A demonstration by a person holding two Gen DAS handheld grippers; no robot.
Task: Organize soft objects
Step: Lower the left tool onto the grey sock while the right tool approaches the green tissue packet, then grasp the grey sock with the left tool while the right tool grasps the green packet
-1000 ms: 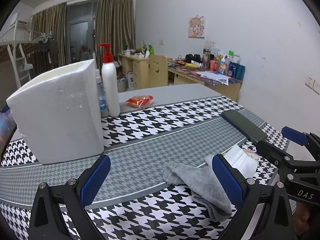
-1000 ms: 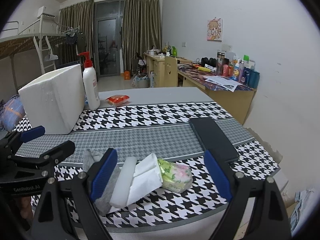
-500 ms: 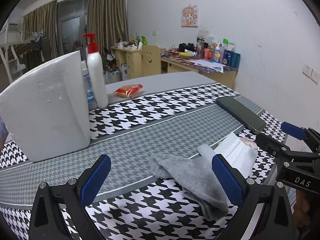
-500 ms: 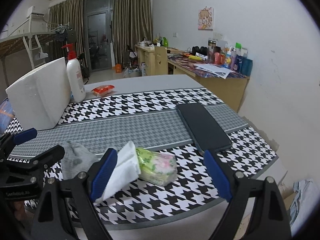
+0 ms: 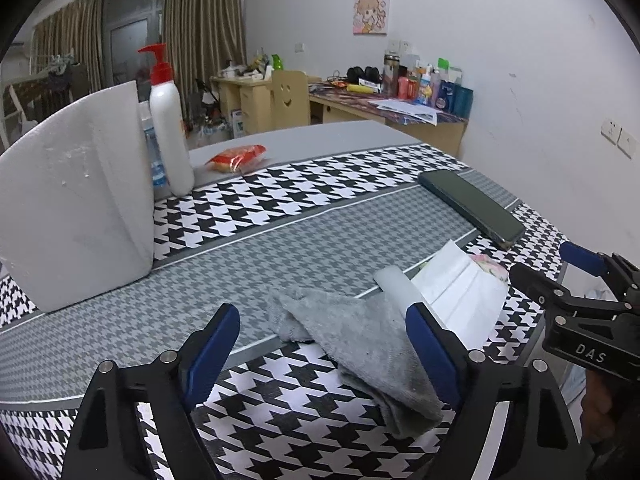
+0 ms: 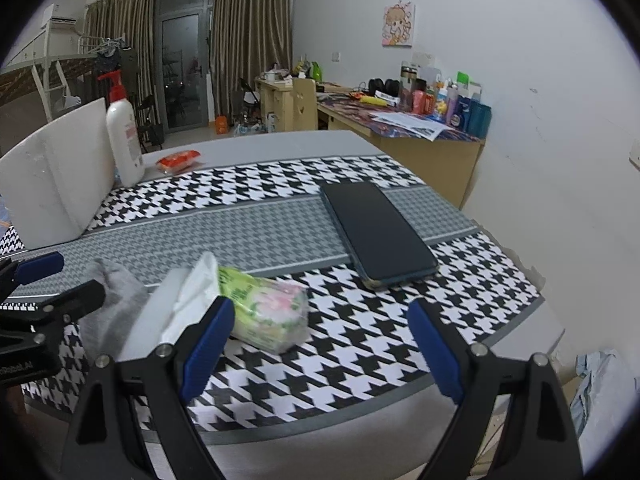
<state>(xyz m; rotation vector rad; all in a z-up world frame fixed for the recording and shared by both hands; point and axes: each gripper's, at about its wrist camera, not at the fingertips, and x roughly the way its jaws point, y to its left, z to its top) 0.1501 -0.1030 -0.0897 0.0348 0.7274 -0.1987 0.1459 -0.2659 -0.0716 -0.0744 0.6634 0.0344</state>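
Note:
A grey sock [image 5: 360, 344] lies crumpled near the table's front edge, between my left gripper's fingers; it also shows in the right wrist view [image 6: 116, 300]. Beside it lie a white face mask [image 5: 460, 292] [image 6: 180, 304] and a green tissue pack [image 6: 268, 312], of which only a sliver [image 5: 486, 264] shows in the left wrist view. My left gripper [image 5: 320, 352] is open and empty just before the sock. My right gripper [image 6: 320, 344] is open and empty, with its left finger next to the tissue pack.
A white foam box [image 5: 76, 208] stands at the left with a red-pump lotion bottle [image 5: 170, 128] behind it. A red snack packet [image 5: 236, 156] lies at the back. A dark phone [image 6: 376, 232] lies at the right, near the table edge [image 6: 520, 320].
Both grippers have drawn back and swung slightly right, so the sock, mask and tissue pack sit further left in each view. Both stay open and nothing was taken hold of.

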